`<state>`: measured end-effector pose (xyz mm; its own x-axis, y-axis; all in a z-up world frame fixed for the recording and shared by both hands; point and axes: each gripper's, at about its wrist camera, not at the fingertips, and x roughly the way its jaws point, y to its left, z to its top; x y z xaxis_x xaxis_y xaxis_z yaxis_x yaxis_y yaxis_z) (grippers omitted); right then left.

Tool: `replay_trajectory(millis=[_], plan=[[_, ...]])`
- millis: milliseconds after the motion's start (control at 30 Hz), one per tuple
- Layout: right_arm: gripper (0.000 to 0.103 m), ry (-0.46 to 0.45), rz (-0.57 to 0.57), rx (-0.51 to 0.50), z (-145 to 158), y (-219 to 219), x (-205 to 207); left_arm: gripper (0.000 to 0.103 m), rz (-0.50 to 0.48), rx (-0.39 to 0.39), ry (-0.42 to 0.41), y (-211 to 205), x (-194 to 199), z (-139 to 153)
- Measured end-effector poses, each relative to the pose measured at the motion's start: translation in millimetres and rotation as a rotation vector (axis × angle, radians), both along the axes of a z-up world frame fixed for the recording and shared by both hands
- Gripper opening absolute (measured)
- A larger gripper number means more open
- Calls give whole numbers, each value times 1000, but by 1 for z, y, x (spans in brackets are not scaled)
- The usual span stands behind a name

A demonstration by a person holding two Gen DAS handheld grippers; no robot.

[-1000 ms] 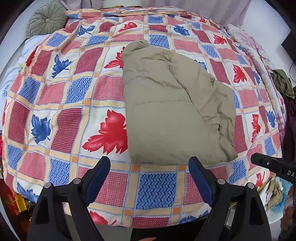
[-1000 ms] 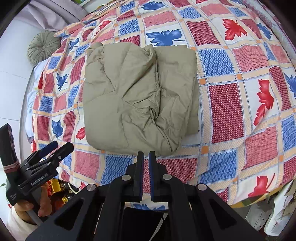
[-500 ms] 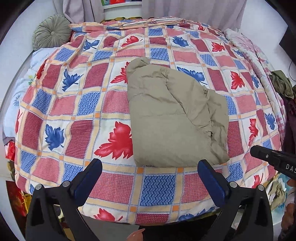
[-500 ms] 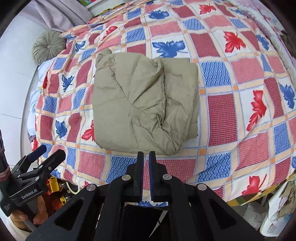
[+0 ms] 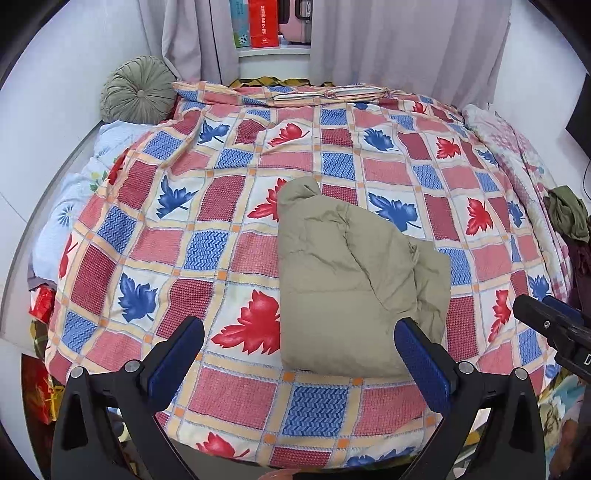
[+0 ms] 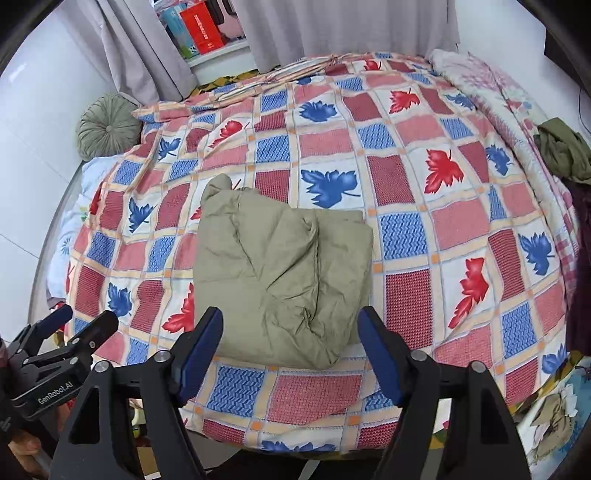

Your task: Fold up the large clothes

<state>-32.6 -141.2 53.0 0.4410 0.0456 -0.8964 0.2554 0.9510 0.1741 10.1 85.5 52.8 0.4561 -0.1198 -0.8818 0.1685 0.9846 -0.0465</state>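
A khaki garment (image 5: pixel 351 288) lies folded into a thick, creased bundle near the front edge of the bed, on a red, blue and white leaf-patterned quilt (image 5: pixel 221 221). My left gripper (image 5: pixel 297 332) hangs well above it, open wide and empty. In the right wrist view the same garment (image 6: pixel 280 280) lies below my right gripper (image 6: pixel 290 317), whose jaws are opening with nothing held between them. Each gripper shows in the other's view: the right gripper (image 5: pixel 546 321) at the right edge, the left gripper (image 6: pixel 74 332) at the lower left, held by a hand.
A round green cushion (image 5: pixel 138 90) sits at the bed's far left corner. Grey curtains and a shelf with a red box (image 5: pixel 263 22) stand behind. Olive clothing (image 5: pixel 569 214) is heaped at the right edge. Clutter lies on the floor by the bed's front corners.
Both grippers have risen away from the bed, so more of the room shows. The right gripper's jaws went from shut to wide apart. The left jaws spread a little more.
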Motion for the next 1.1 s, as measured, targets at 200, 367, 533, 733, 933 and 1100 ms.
replay_trajectory(millis=[200, 367, 533, 733, 933, 1100], plan=[[93, -46, -1, -64, 15, 6, -1, 103, -2, 8, -38, 0, -7, 12], [103, -81, -1, -90, 23, 10, -3, 103, -2, 8, -38, 0, -7, 13], [103, -72, 4, -93, 26, 14, -4, 103, -4, 12, -42, 0, -7, 14], [103, -58, -3, -83, 26, 14, -7, 103, 5, 11, -35, 1, -8, 14], [103, -51, -3, -82, 25, 13, -10, 103, 16, 11, -32, 6, -10, 18], [103, -51, -3, -82, 25, 14, -11, 103, 13, 11, -32, 5, -9, 17]])
